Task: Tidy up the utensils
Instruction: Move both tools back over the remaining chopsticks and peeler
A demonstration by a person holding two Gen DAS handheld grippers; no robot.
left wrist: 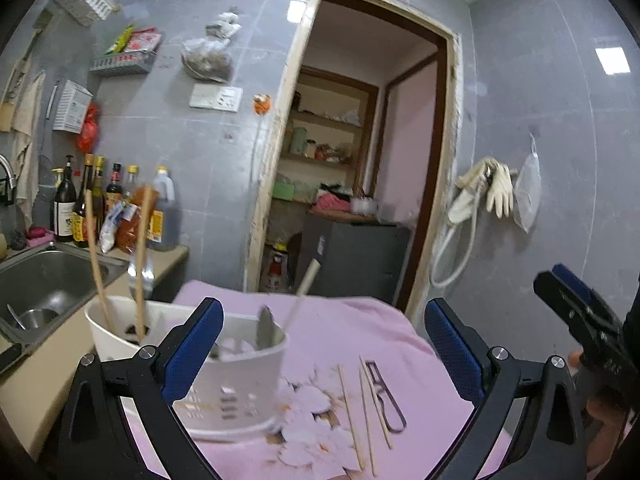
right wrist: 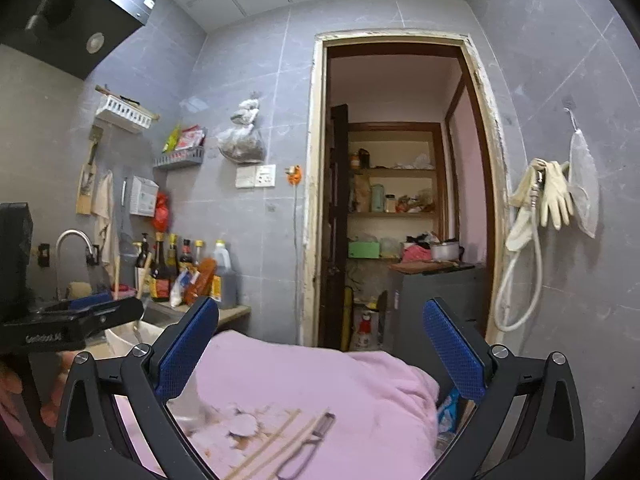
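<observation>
Left claw [left wrist: 324,344]: released, jaws wide, nothing between the blue pads; it faces level across the pink cloth.
Right claw [right wrist: 320,344]: released, also empty, pointing level toward the doorway.
Table [left wrist: 360,320]: covered by the pink cloth with a pale floral print; you work on this surface.
Loose utensils: chopsticks [left wrist: 352,412] lie flat on the cloth, just beside a metal peeler [left wrist: 384,396], near your right claw.
Holder: the white utensil caddy [left wrist: 224,384] stands at the left, already holding two upright chopsticks [left wrist: 120,264] and what looks like a spoon [left wrist: 266,326], though blur makes that uncertain.
Step in hand: tip one claw down toward the flat chopsticks, align the pads across their length, close near mid-shaft.
Caution: thin sticks on soft cloth may roll; press lightly.
Far field: sink [left wrist: 44,280] and bottles [left wrist: 96,200] beyond the caddy; keep clear.
</observation>
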